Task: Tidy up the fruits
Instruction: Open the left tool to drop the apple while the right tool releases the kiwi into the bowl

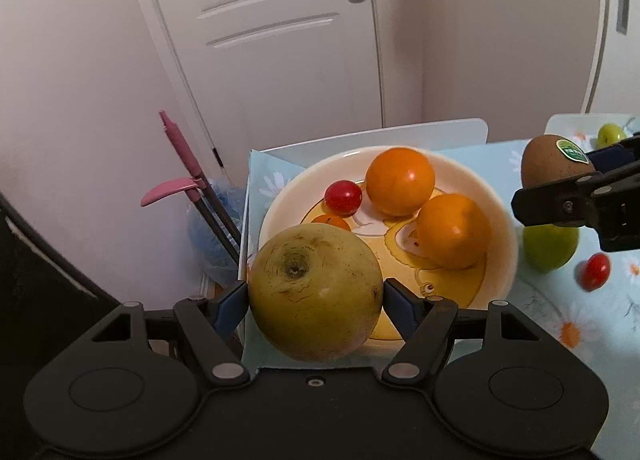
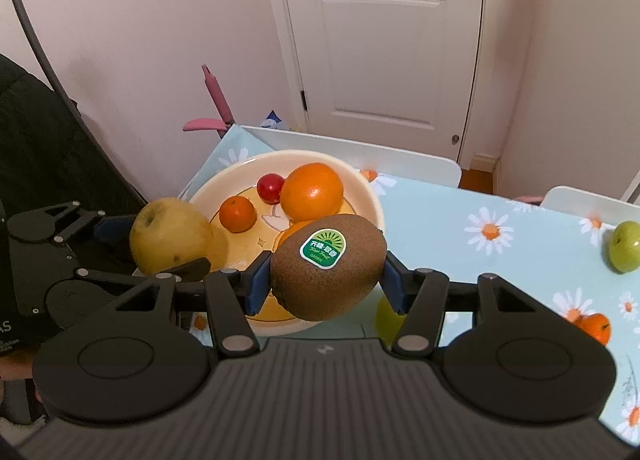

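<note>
**Two fruits held over the plate**

The left hand-held gripper (image 1: 316,302) is pinching a big yellow pear (image 1: 316,294). Its two blue pads press on the pear's sides. The pear hangs over the near left edge of the plate (image 1: 504,220).

The right hand-held gripper (image 2: 324,280) is pinching a brown kiwi (image 2: 328,272). The kiwi has a green and white sticker (image 2: 322,249) on top. It hangs over the near right edge of the plate.

The plate is cream with a yellow picture on it. It sits on the counter (image 2: 460,212), which has a light blue cloth with white daisies. On the plate lie two big oranges: one at the back (image 1: 400,181) and one nearer the right (image 1: 454,231). There is also a small orange (image 2: 237,214) and a red cherry tomato (image 1: 343,197). The tomato is just beside the back orange.

More fruit lies on the cloth, off the plate. A green fruit (image 1: 550,246) sits just to the right of the plate, partly hidden by the right hand-held gripper. Another red cherry tomato (image 1: 596,270) is near it. A second small green fruit (image 2: 625,246) lies far to the right. A small orange one (image 2: 596,326) lies near the right edge too.

Behind the counter are a white door (image 2: 380,60) and a pink-handled tool (image 1: 180,148) leaning by the wall.
</note>
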